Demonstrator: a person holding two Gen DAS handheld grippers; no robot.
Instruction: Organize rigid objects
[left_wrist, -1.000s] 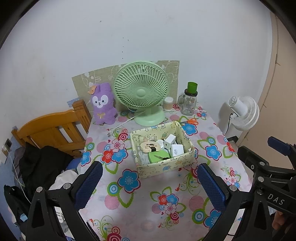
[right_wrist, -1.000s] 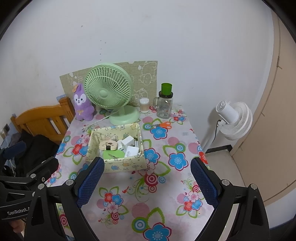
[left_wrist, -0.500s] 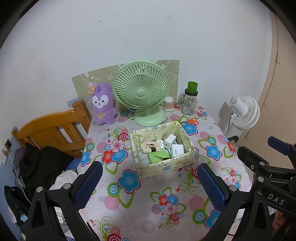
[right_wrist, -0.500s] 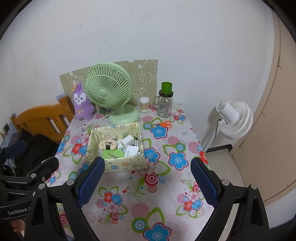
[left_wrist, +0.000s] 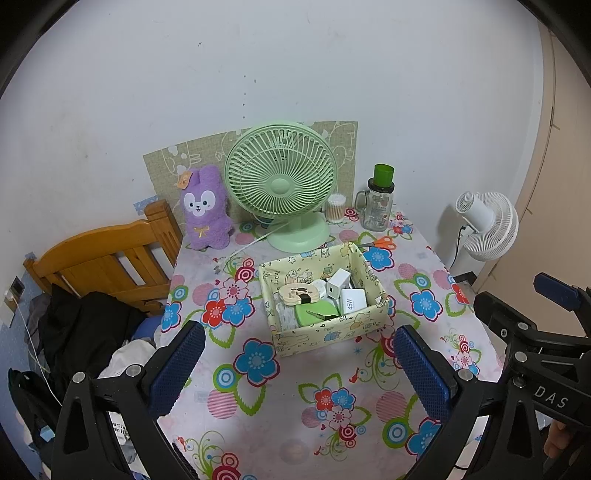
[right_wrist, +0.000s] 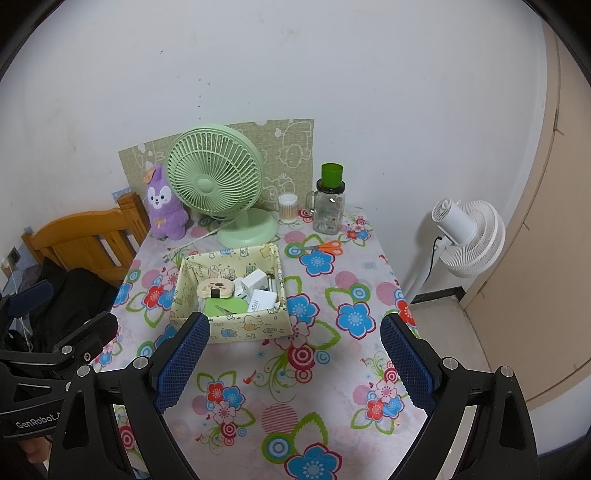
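A yellow patterned box (left_wrist: 328, 334) (right_wrist: 243, 326) stands mid-table on the flowered cloth. It holds white chargers (left_wrist: 352, 299) (right_wrist: 262, 300), a green flat case (left_wrist: 314, 312) (right_wrist: 225, 306) and a beige round item (left_wrist: 297, 293) (right_wrist: 216, 287). Orange scissors (left_wrist: 380, 242) (right_wrist: 325, 247) lie behind the box. My left gripper (left_wrist: 295, 365) is open and empty, above the table's near part. My right gripper (right_wrist: 295, 363) is open and empty, just right of the left one.
A green desk fan (left_wrist: 282, 184) (right_wrist: 218, 182), a purple plush (left_wrist: 205, 206) (right_wrist: 162, 203), a cotton-swab jar (left_wrist: 335, 208) (right_wrist: 288, 206) and a glass mug jar (left_wrist: 378, 206) (right_wrist: 328, 208) line the back. A wooden bed frame (left_wrist: 107, 254) stands left, a white floor fan (right_wrist: 465, 236) right.
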